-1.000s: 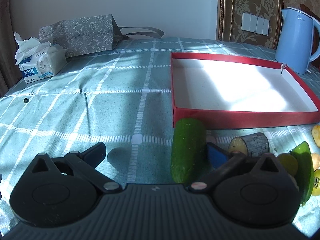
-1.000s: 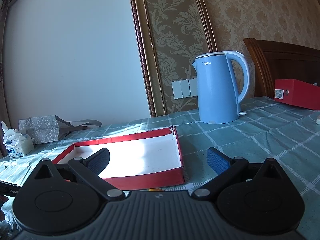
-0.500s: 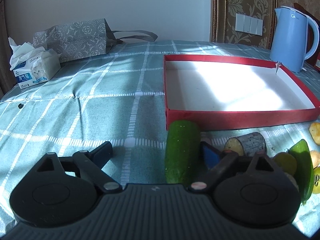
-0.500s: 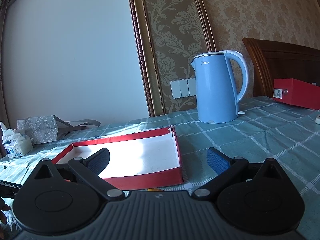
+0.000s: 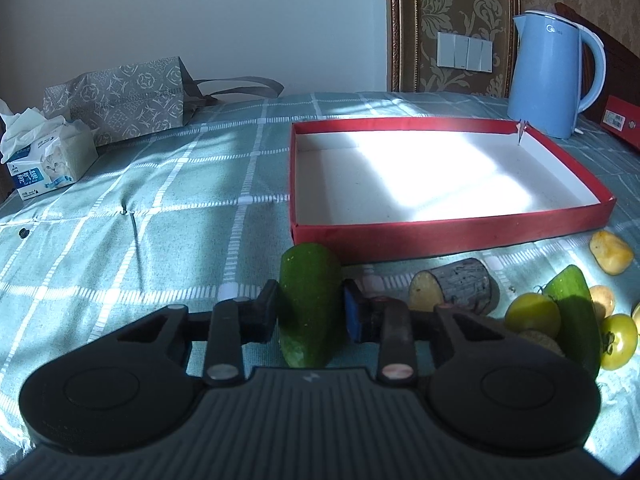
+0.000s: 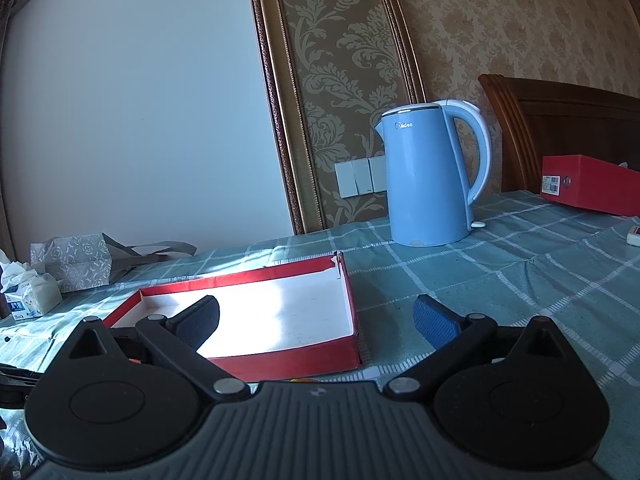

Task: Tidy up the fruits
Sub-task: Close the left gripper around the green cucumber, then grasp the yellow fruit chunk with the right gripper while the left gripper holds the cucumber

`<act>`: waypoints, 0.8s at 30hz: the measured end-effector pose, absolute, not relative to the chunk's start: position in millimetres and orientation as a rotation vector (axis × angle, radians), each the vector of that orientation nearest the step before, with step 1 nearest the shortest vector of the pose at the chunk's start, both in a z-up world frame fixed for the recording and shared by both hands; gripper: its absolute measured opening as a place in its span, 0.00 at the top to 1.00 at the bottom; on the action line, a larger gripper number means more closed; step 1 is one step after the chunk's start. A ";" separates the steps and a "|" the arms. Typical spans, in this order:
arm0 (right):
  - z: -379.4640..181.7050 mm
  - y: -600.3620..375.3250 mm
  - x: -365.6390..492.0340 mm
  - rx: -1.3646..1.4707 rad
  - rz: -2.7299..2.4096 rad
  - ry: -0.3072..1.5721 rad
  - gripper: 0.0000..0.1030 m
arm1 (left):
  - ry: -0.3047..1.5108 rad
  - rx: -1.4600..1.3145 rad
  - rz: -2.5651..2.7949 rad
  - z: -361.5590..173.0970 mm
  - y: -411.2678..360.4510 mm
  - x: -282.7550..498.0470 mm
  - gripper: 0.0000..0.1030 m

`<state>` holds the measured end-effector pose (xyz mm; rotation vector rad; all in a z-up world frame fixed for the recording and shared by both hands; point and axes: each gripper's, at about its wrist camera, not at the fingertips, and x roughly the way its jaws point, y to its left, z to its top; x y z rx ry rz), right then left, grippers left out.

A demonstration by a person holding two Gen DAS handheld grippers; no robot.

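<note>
A short green cucumber (image 5: pixel 310 300) lies on the checked cloth just in front of the red tray (image 5: pixel 440 232). My left gripper (image 5: pixel 310 306) is closing its jaws on it, and both pads press its sides. To its right lie a cut grey-barked piece (image 5: pixel 460 286), two yellow-green tomatoes (image 5: pixel 532 316), another cucumber (image 5: pixel 576 320) and a yellow fruit (image 5: pixel 611 251). The tray's white floor is bare. In the right wrist view my right gripper (image 6: pixel 316 314) hangs open above the tray's near rim (image 6: pixel 280 360), with nothing between its fingers.
A blue kettle (image 5: pixel 552 76) stands behind the tray's far right corner. A tissue pack (image 5: pixel 48 160) and a grey patterned bag (image 5: pixel 120 100) sit at the far left. A red box (image 6: pixel 592 184) lies at the right by a wooden headboard.
The left gripper's jaws went from wide open to closed onto the cucumber, and the view shifted slightly toward it. The right gripper stayed where it was, open.
</note>
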<state>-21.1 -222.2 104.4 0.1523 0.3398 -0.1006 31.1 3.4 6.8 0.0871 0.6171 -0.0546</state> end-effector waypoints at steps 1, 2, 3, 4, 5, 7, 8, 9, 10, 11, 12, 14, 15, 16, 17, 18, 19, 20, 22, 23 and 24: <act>104.4 -222.5 -20.9 0.153 -0.103 0.339 0.00 | 0.615 0.088 -0.055 6.8 2.9 30.7 0.70; 104.6 -222.8 -20.7 0.154 -0.104 0.340 0.00 | 0.614 0.085 -0.056 6.9 3.2 29.9 0.70; 104.7 -223.3 -20.7 0.155 -0.105 0.339 0.00 | 0.614 0.077 -0.056 7.1 4.3 29.7 0.70; 105.1 -224.6 -21.0 0.157 -0.110 0.337 0.00 | 0.613 0.071 -0.054 7.5 5.3 29.5 0.70; 105.7 -226.3 -21.6 0.158 -0.117 0.334 0.00 | 0.609 0.064 -0.048 8.4 7.4 28.9 0.70; 107.2 -233.7 -23.6 0.177 -0.148 0.335 0.00 | 0.598 0.039 -0.035 10.7 13.7 26.2 0.71; 108.0 -239.5 -24.6 0.201 -0.161 0.344 0.00 | 0.594 0.022 -0.032 11.9 16.9 25.0 0.71; 108.6 -247.0 -25.7 0.236 -0.163 0.356 0.00 | 0.592 0.005 -0.033 13.1 20.2 24.0 0.71; 108.9 -253.1 -26.3 0.261 -0.154 0.368 0.00 | 0.588 -0.014 -0.030 14.7 24.0 22.4 0.71; 108.4 -260.6 -27.1 0.281 -0.145 0.382 0.00 | 0.585 -0.018 -0.028 15.3 25.3 21.8 0.71; 107.4 -264.5 -27.9 0.277 -0.152 0.396 0.00 | 0.583 -0.022 -0.025 16.5 27.1 21.5 0.71; 104.4 -268.9 -28.5 0.246 -0.171 0.431 0.00 | 0.583 -0.027 -0.028 17.3 28.1 21.2 0.71; 103.0 -270.1 -28.8 0.237 -0.169 0.444 0.00 | 0.584 -0.025 -0.031 17.5 27.8 21.0 0.71; 101.9 -270.3 -28.8 0.229 -0.163 0.455 0.00 | 0.584 -0.024 -0.033 17.7 27.5 20.9 0.71; 100.5 -268.5 -28.1 0.213 -0.155 0.466 0.00 | 0.583 -0.023 -0.037 17.8 26.7 20.4 0.71; 100.1 -266.4 -26.5 0.199 -0.147 0.475 0.00 | 0.583 -0.020 -0.038 17.6 26.1 19.8 0.71; 99.5 -262.0 -23.2 0.177 -0.141 0.493 0.00 | 0.583 -0.019 -0.036 17.5 26.0 19.6 0.71; 98.7 -257.4 -19.7 0.156 -0.133 0.508 0.00 | 0.583 -0.020 -0.037 17.4 26.3 19.3 0.71; 96.5 -244.7 -12.2 0.105 -0.094 0.534 0.05 | 0.584 -0.022 -0.038 17.3 26.6 19.4 0.71; 95.1 -237.6 -8.3 0.074 -0.086 0.549 0.09 | 0.585 -0.023 -0.038 17.2 26.7 19.5 0.71; 93.4 -231.2 -3.9 0.047 -0.091 0.568 0.19 | 0.586 -0.023 -0.039 17.1 26.7 19.5 0.71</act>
